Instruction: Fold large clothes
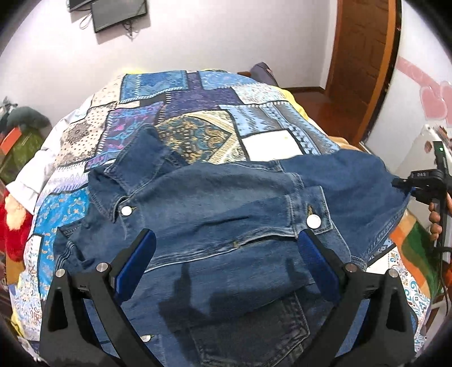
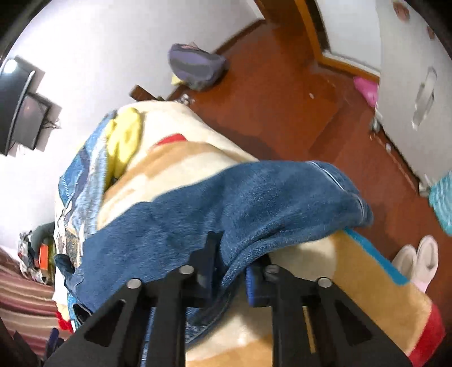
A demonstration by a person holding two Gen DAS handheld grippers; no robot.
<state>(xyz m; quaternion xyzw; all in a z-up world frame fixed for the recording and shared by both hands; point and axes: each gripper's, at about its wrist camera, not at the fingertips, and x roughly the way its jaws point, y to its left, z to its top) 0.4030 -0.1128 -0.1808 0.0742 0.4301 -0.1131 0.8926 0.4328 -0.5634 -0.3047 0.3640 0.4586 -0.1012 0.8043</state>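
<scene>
A blue denim jacket (image 1: 220,214) lies spread on a bed covered by a blue patchwork quilt (image 1: 197,113). One sleeve is folded across its front, and two silver buttons show. My left gripper (image 1: 226,248) is open and empty, hovering just above the jacket's middle. My right gripper (image 2: 230,254) is shut on the jacket's right side (image 2: 254,197) and holds that denim lifted off the bed. In the left wrist view the right gripper (image 1: 406,183) appears at the far right, gripping the raised denim edge.
A cream and tan fleece blanket (image 2: 325,268) covers the bed's right edge. The red-brown floor (image 2: 282,84) holds a purple bag (image 2: 197,66) and white slippers (image 2: 418,259). A wooden door (image 1: 361,56) stands at the back right. Dark screens (image 1: 118,14) hang on the wall.
</scene>
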